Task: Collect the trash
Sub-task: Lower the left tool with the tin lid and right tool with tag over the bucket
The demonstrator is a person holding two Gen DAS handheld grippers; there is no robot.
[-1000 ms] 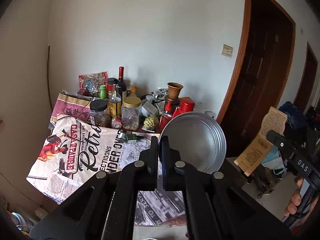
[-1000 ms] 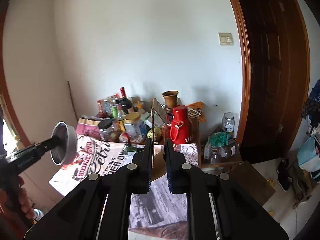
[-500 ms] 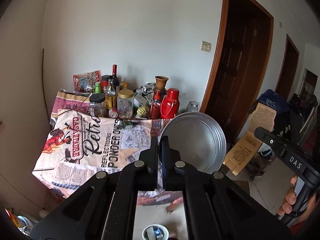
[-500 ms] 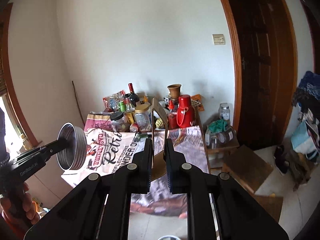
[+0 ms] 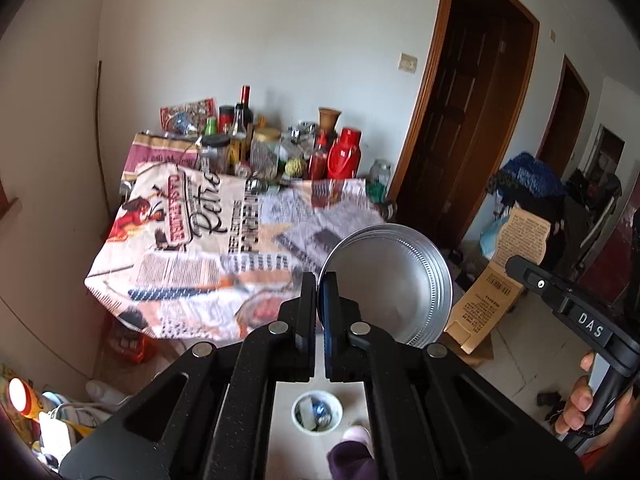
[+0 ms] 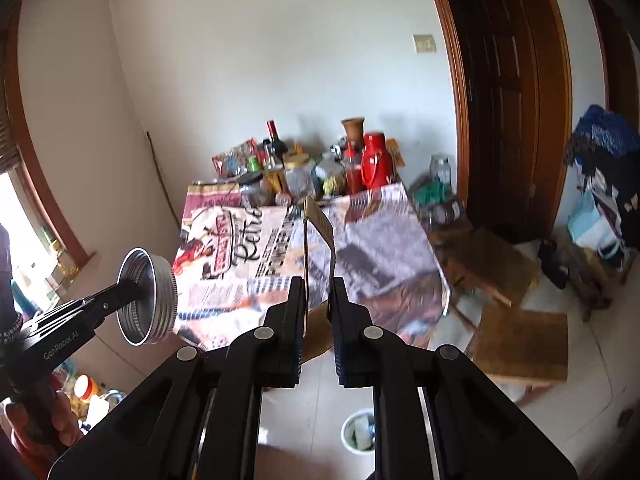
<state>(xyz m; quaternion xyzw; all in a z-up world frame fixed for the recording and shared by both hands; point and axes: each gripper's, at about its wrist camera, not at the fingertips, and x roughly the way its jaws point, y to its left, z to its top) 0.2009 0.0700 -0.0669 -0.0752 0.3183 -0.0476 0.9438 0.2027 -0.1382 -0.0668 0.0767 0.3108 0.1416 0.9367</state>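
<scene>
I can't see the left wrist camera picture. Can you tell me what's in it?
The left claw is shut on the rim of a round silver tin lid, held above a small white trash bin on the floor. Behind it is a table covered in newspaper-print cloth, crowded with bottles and jars at the wall.

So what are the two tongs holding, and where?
Left tongs pinch the metal lid by its rim. Right tongs clamp the flattened cardboard box at its lower end.
</scene>
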